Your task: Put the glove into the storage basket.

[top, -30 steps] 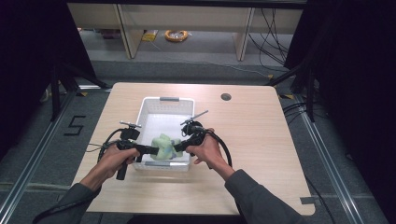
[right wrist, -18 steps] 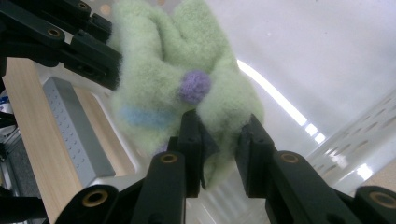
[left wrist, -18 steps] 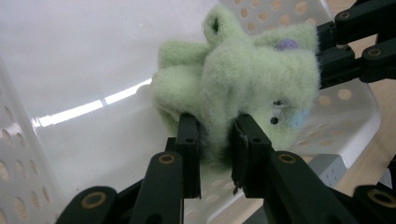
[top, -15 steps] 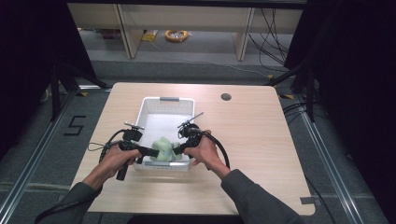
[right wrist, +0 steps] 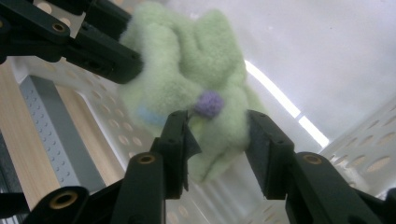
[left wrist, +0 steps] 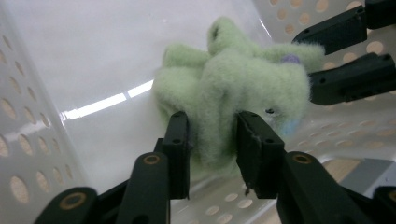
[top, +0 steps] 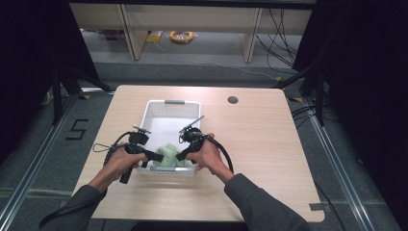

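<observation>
Over the table, the high view shows our left gripper (top: 159, 156) and right gripper (top: 180, 155) meeting at a green plush toy (top: 168, 155) at the white basket's (top: 171, 103) near end. Left gripper view: jaws pinch fleece. Right gripper view: jaws straddle it, grip unclear, beside a purple pompom (right wrist: 208, 103); uneven pulling could drop the toy.

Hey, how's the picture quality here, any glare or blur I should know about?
Left gripper view: a bright glare streak on the white basket floor, green plush toy fairly sharp. Right gripper view: the toy looks soft, with another glare streak. High view: dim surroundings, evenly lit table.
</observation>
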The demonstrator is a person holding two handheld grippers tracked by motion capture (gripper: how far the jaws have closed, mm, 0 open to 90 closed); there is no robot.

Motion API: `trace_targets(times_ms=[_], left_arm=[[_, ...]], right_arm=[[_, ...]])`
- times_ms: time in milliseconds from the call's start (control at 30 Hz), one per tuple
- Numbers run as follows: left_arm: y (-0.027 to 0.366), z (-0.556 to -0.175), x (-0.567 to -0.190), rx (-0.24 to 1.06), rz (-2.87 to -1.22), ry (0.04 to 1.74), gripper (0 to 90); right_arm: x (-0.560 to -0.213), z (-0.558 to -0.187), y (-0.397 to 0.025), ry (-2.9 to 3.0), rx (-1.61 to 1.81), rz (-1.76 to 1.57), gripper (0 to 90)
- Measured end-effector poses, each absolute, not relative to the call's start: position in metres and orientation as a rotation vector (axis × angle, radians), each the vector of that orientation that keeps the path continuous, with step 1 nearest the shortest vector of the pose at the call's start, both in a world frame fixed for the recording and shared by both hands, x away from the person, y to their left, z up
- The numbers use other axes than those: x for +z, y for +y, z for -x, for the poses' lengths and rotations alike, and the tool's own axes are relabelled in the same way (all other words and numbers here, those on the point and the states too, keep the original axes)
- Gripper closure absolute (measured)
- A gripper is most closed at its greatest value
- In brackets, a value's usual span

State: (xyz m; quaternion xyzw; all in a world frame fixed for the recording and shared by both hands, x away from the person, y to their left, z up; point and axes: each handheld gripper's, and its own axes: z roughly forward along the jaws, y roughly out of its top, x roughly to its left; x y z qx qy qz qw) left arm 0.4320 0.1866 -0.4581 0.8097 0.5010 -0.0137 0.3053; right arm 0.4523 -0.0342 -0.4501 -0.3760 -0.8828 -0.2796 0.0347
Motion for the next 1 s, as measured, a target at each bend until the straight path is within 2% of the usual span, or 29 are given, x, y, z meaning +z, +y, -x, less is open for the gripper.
trace_targets(times_ms=[100,200,333,600,1000], left_arm=[[0.187,-0.433,-0.457,-0.027,-2.146,1.322,60.8],[0.186,-0.432,-0.454,0.004,-2.122,1.344,57.2],[0.187,-0.43,-0.451,0.031,-2.1,1.35,53.9],[0.19,-0.429,-0.442,0.065,-2.061,1.341,52.6],[0.184,-0.418,-0.433,0.065,-2.003,1.325,37.3]], right_arm=[[-0.449,-0.453,-0.034,-2.731,-0.865,1.148,58.1],[-0.445,-0.452,-0.033,-2.724,-0.857,1.152,50.5],[-0.438,-0.454,-0.034,-2.773,-0.87,1.15,45.4],[-0.431,-0.452,-0.042,-2.761,-0.928,1.142,43.7],[-0.419,-0.446,-0.058,-2.761,-1.038,1.107,38.5]])
